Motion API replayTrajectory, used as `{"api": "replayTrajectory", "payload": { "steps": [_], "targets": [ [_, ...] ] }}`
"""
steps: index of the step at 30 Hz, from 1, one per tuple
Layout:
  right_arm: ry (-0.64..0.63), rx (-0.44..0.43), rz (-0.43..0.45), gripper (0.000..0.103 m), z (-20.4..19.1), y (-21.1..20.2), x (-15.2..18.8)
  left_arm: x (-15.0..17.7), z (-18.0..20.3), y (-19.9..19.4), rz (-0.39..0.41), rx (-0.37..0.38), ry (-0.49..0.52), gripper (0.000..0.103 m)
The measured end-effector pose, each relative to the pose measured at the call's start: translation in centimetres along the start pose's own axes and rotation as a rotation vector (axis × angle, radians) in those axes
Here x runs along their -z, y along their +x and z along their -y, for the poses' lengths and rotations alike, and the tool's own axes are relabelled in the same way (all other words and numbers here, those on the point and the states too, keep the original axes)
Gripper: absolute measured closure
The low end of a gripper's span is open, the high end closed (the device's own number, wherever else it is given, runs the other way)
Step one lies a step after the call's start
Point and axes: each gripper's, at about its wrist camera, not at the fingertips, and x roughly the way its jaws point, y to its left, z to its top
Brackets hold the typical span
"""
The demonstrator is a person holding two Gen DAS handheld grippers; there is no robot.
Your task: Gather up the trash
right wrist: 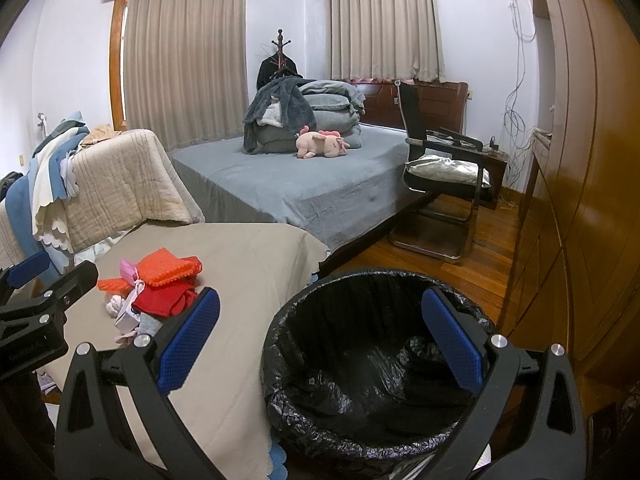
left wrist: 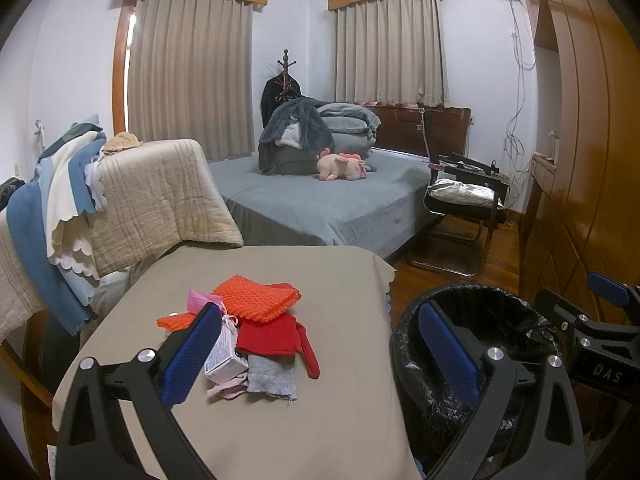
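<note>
Left gripper (left wrist: 320, 354) and right gripper (right wrist: 320, 340) both spread wide, holding nothing. Small carton (left wrist: 225, 360) lies among red and orange cloths (left wrist: 260, 308) mid-table (left wrist: 340, 400). Black-lined trash bin (right wrist: 360, 360) stands just off the table's right edge.

Crinkly glossy plastic bin liner (right wrist: 360, 400)

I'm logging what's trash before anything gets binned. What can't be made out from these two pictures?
- Small box: print too small to read; left tongs' finger covers part in the left view.
- Pink item: identity unclear, half buried under the orange cloth.
- Bin bottom: black liner too dark; right tongs' finger overlaps the rim.
- Table's near edge: cut off below.
</note>
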Motion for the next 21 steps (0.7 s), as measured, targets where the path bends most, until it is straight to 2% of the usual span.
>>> {"api": "replayTrajectory", "payload": {
  "steps": [11, 12, 21],
  "targets": [
    [-0.007, -0.003, -0.004, 0.005, -0.1, -0.2, 0.0, 0.2, -0.6, 0.2, -0.005, -0.007, -0.013, 0.006],
    [-0.010, -0.004, -0.007, 0.005, -1.6, 1.2, 0.4, 0.2, -0.6, 0.2, -0.007, -0.009, -0.015, 0.006],
    [-0.028, -0.026, -0.018, 0.005, -3.2, 2.2, -0.1, 0.1, -1.9, 1.0, -0.020, -0.034, -0.037, 0.006]
  ]
}}
